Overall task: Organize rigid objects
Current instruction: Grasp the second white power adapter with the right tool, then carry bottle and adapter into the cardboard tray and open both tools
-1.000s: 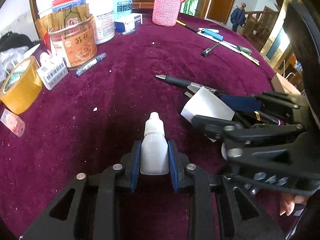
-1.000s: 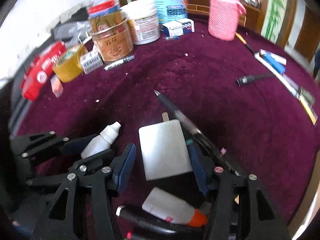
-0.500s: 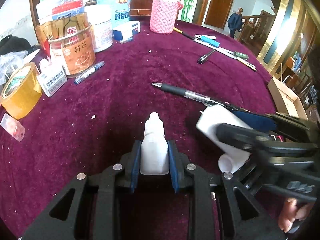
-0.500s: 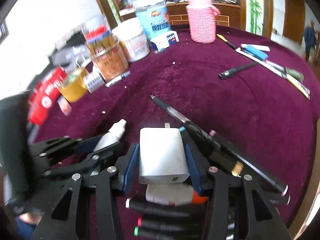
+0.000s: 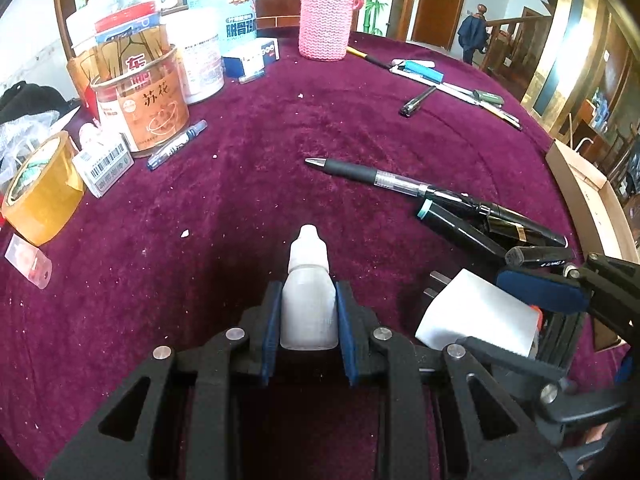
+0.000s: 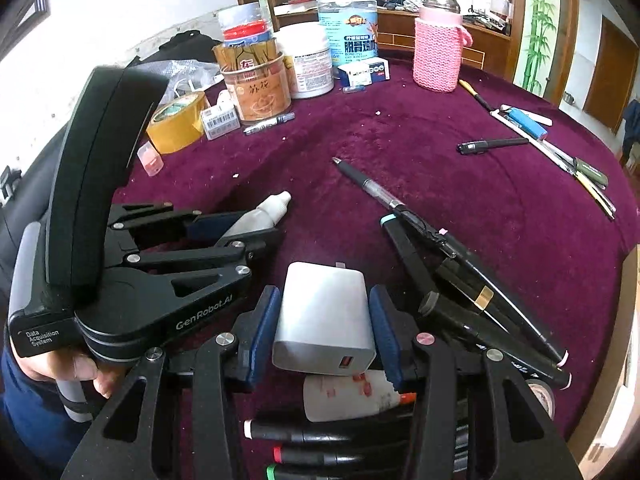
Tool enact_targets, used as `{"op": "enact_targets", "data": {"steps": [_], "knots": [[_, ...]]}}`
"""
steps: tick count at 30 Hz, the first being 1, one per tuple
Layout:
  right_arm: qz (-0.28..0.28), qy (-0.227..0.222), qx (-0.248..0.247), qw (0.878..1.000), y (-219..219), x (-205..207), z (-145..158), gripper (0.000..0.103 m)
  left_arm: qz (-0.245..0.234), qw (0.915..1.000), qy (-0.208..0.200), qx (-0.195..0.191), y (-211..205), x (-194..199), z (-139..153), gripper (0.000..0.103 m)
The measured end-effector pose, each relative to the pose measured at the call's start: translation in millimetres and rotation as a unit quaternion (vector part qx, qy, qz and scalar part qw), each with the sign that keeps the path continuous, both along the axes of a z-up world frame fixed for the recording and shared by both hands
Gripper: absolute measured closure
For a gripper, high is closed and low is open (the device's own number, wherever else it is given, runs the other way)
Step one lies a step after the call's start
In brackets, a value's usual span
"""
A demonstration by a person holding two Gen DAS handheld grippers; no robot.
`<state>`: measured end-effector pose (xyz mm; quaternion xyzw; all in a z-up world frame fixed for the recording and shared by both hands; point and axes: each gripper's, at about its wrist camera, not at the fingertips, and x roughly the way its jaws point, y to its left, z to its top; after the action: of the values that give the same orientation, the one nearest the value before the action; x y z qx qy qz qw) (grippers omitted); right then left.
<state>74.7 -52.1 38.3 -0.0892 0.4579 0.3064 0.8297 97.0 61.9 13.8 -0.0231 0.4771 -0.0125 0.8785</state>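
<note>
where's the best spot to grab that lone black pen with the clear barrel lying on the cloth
Grip the black pen on its rubber sleeve just behind the tip, coming straight down from above with the tongs set across its length. It lies flat on the maroon cloth, and the tip half is clear, while its rear end runs in among the dark markers, so that end looks crowded.

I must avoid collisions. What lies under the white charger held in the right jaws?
Under the white charger lies a white bottle with an orange cap, then markers. The charger covers the bottle's upper edge.
</note>
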Motion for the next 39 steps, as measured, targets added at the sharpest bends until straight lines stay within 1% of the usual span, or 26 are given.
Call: {"op": "enact_targets", "data": {"steps": [5, 7, 9, 13, 17, 19, 21, 23, 27, 32, 36, 39], "knots": [[0.003, 0.035, 0.002, 0.999, -0.7, 5.4, -6.0, 0.061, -0.001, 1.0000, 0.000, 0.006, -1.4, 0.0, -0.1, 0.080], [0.004, 0.052, -0.006, 0.999, 1.8, 6.7, -12.7, 0.061, -0.002, 1.0000, 0.000, 0.006, -1.3, 0.0, -0.2, 0.080], [0.007, 0.054, -0.016, 0.998, 6.4, 6.8, -18.3, 0.060, -0.002, 1.0000, 0.000, 0.007, -1.4, -0.3, -0.2, 0.080], [-0.003, 0.052, -0.003, 0.999, 5.1, 7.1, -20.2, 0.061, 0.000, 1.0000, -0.001, 0.000, 0.7, 0.0, 0.0, 0.080], [-0.021, 0.079, 0.046, 0.996, -8.6, 15.3, -17.8, 0.061, 0.008, 0.9996, -0.001, -0.028, 8.6, 0.5, 1.9, 0.080], [-0.035, 0.095, 0.082, 0.991, -20.3, 19.5, -15.4, 0.061, 0.011, 0.9991, -0.006, -0.041, 12.4, 0.0, 4.4, 0.080], [-0.049, 0.099, 0.111, 0.988, -31.0, 22.0, -11.3, 0.061, 0.010, 0.9982, -0.015, -0.056, 14.1, -1.0, 8.3, 0.080], [-0.064, 0.096, 0.140, 0.983, -43.8, 24.2, -4.2, 0.061, 0.008, 0.9979, -0.024, -0.060, 13.1, -2.1, 11.4, 0.080], [-0.096, 0.070, 0.183, 0.976, -69.7, 21.9, 15.7, 0.061, -0.001, 0.9969, -0.039, -0.069, 10.2, -4.2, 16.5, 0.080], [-0.138, 0.024, 0.197, 0.970, -106.3, 8.4, 36.3, 0.061, -0.012, 0.9951, -0.045, -0.087, 6.9, -5.3, 20.4, 0.080], [-0.179, 0.014, 0.217, 0.960, -148.9, 1.8, 39.9, 0.061, -0.034, 0.9935, -0.053, -0.095, -6.5, -10.1, 28.0, 0.080], [-0.215, 0.012, 0.225, 0.950, -184.4, -0.9, 40.3, 0.061, -0.052, 0.9905, -0.057, -0.114, -20.8, -15.9, 39.3, 0.080]]}}
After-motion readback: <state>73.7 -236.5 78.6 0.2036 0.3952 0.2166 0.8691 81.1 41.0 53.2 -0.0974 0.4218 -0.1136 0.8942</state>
